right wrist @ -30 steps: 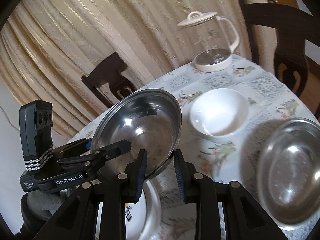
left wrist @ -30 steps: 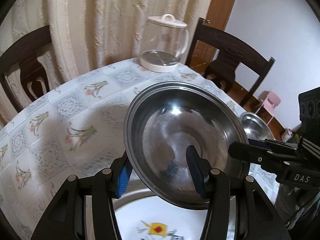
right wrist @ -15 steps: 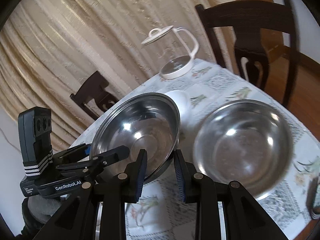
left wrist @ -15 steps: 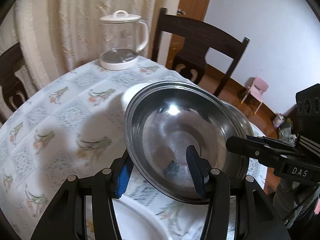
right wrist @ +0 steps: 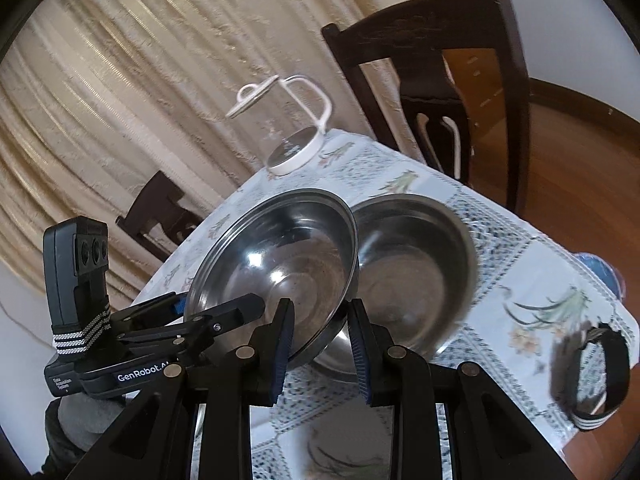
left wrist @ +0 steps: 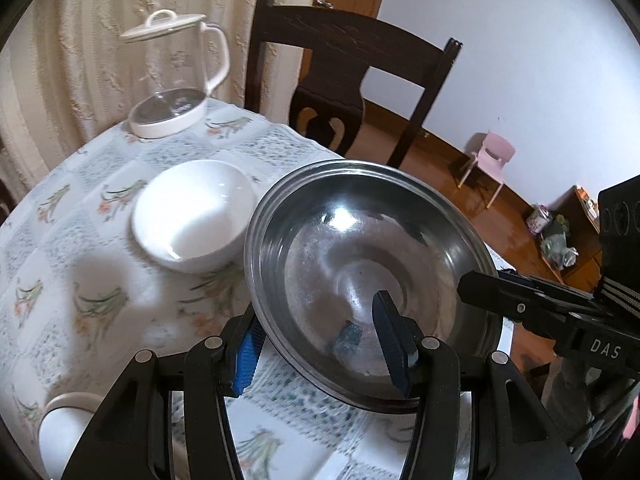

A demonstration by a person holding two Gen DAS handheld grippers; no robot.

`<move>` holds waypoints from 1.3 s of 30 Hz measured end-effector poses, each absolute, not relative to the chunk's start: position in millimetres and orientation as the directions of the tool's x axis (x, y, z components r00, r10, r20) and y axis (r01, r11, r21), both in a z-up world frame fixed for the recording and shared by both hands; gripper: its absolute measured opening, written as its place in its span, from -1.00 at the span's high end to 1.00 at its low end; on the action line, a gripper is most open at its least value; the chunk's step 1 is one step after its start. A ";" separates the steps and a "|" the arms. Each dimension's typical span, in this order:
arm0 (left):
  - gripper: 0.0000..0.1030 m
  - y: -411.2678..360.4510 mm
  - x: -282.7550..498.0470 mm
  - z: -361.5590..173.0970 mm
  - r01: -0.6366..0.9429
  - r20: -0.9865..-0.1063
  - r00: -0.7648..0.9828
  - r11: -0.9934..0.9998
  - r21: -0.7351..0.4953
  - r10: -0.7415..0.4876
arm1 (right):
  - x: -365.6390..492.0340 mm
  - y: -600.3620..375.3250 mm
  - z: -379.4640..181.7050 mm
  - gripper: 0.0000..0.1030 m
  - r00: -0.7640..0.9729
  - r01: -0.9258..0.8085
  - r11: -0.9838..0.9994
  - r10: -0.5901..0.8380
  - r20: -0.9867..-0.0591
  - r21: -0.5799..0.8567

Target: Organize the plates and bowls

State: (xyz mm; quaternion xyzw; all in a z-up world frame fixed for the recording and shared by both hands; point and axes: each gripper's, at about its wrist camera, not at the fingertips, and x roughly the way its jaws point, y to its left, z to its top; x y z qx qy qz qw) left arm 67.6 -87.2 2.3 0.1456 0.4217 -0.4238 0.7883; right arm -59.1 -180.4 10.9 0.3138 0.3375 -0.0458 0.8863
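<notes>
Carried between both grippers, the steel bowl [right wrist: 276,264] now overlaps the rim of a second steel bowl [right wrist: 416,276] at the centre of the right wrist frame, where a second ago that bowl lay well apart at the lower right. In the left wrist frame, a white bowl [left wrist: 192,212] has come into view at centre left, and the glass kettle [left wrist: 176,76] has shifted from top centre to upper left.

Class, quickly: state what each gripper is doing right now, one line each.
Left gripper: shut on the rim of the steel bowl.
Right gripper: shut on the same steel bowl's opposite rim.
</notes>
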 end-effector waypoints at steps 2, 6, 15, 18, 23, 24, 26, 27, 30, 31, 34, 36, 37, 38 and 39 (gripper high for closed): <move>-0.04 -95.3 66.7 -0.7 0.795 -0.792 0.278 0.593 -0.129 -0.544 | -61.8 -186.7 8.4 0.40 0.767 0.304 0.792 0.125 -0.629 0.529; -0.04 -109.2 66.4 -7.7 0.800 -0.800 0.267 0.587 -0.127 -0.537 | -65.3 -195.1 3.3 0.40 0.765 0.322 0.784 0.115 -0.634 0.530; -0.04 -130.4 68.3 -22.7 0.805 -0.817 0.253 0.582 -0.119 -0.518 | -68.3 -210.9 -6.8 0.40 0.760 0.347 0.769 0.105 -0.642 0.537; -0.04 -134.9 67.8 -24.1 0.808 -0.818 0.256 0.579 -0.112 -0.515 | -69.7 -213.8 -9.4 0.40 0.757 0.355 0.767 0.099 -0.646 0.534; -0.10 -139.5 67.5 -28.6 0.809 -0.827 0.238 0.575 -0.121 -0.509 | -71.6 -217.3 -11.6 0.40 0.755 0.366 0.762 0.092 -0.649 0.534; -0.15 -140.2 67.2 -29.5 0.810 -0.829 0.234 0.573 -0.122 -0.508 | -71.9 -218.0 -12.0 0.40 0.755 0.368 0.761 0.092 -0.649 0.535; -0.21 -141.7 67.6 -30.9 0.811 -0.832 0.226 0.571 -0.129 -0.507 | -71.0 -219.0 -12.5 0.40 0.755 0.372 0.758 0.089 -0.650 0.536; -0.23 -142.2 67.8 -31.2 0.810 -0.832 0.221 0.571 -0.134 -0.509 | -71.0 -218.9 -12.5 0.40 0.755 0.373 0.757 0.088 -0.650 0.536; -0.29 -144.3 67.2 -31.4 0.812 -0.831 0.213 0.566 -0.141 -0.513 | -70.0 -221.0 -13.3 0.40 0.754 0.376 0.755 0.088 -0.651 0.537; -0.30 -144.5 67.1 -31.4 0.813 -0.832 0.211 0.565 -0.142 -0.513 | -70.1 -221.3 -13.6 0.40 0.754 0.378 0.754 0.087 -0.651 0.538; -0.37 -144.5 66.7 -29.7 0.814 -0.833 0.196 0.560 -0.157 -0.517 | -71.4 -222.6 -13.9 0.39 0.754 0.386 0.748 0.081 -0.651 0.540; -0.51 -143.1 67.6 -27.2 0.810 -0.831 0.173 0.557 -0.186 -0.529 | -72.6 -223.8 -13.8 0.38 0.754 0.397 0.745 0.068 -0.653 0.536; -0.54 -142.5 68.3 -25.8 0.808 -0.828 0.164 0.554 -0.199 -0.536 | -73.3 -224.6 -13.9 0.38 0.756 0.398 0.743 0.065 -0.651 0.537; -0.58 -141.7 68.7 -24.2 0.807 -0.825 0.159 0.553 -0.209 -0.543 | -73.5 -225.4 -14.2 0.38 0.757 0.399 0.741 0.066 -0.651 0.539; -0.63 -140.8 69.3 -21.8 0.804 -0.825 0.164 0.558 -0.207 -0.542 | -74.0 -226.1 -14.3 0.38 0.758 0.400 0.739 0.066 -0.649 0.542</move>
